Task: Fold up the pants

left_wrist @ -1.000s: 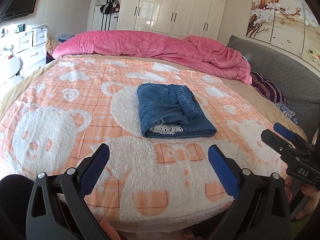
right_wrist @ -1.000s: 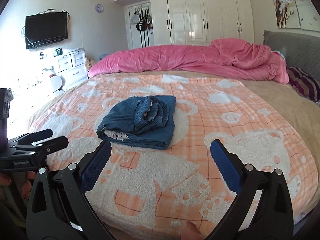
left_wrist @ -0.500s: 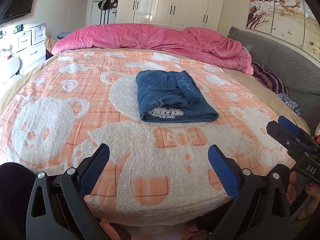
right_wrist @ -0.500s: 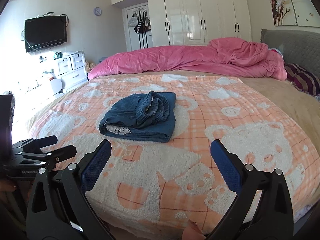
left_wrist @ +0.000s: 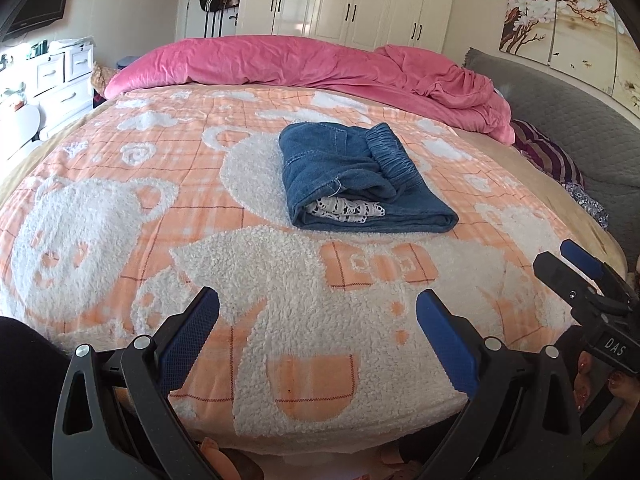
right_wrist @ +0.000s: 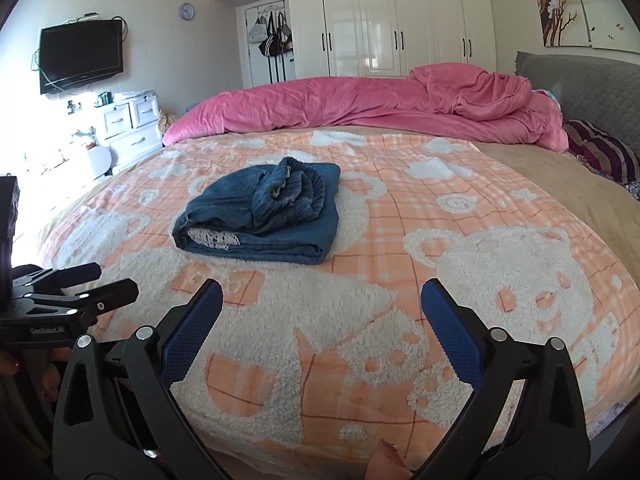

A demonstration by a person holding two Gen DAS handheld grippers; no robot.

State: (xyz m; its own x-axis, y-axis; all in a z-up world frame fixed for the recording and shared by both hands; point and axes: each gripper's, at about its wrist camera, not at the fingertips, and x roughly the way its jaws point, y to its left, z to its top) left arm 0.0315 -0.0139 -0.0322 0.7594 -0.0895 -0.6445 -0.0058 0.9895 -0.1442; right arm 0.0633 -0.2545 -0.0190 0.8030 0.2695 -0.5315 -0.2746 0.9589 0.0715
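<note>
On the orange-and-white fleece bear-print blanket [left_wrist: 120,184] lies the folded blue denim pants [left_wrist: 360,176], a compact rectangular bundle resting flat near the blanket's middle. A strip of white lace trim [left_wrist: 346,210] shows at the bundle's near edge, and the gathered elastic waistband [left_wrist: 390,152] sits on top of the bundle. Beyond the pants, a crumpled pink duvet [left_wrist: 320,64] runs along the blanket's far edge. A dark striped pillow [left_wrist: 548,156] lies past the blanket's right edge, against the grey quilted headboard [left_wrist: 568,96].

Left gripper [left_wrist: 316,332] hovers at the blanket's near edge, well apart from the pants; its jaws stand wide with nothing between the blue pads. Right gripper [right_wrist: 320,316] hovers likewise at the blanket's near edge, clear of the pants [right_wrist: 264,216], jaws wide and holding nothing. Each gripper appears at the side of the other's view, the right one [left_wrist: 576,268] at the blanket's near right corner. Painted fingernails of a hand [left_wrist: 600,384] show beneath it, partly hidden
</note>
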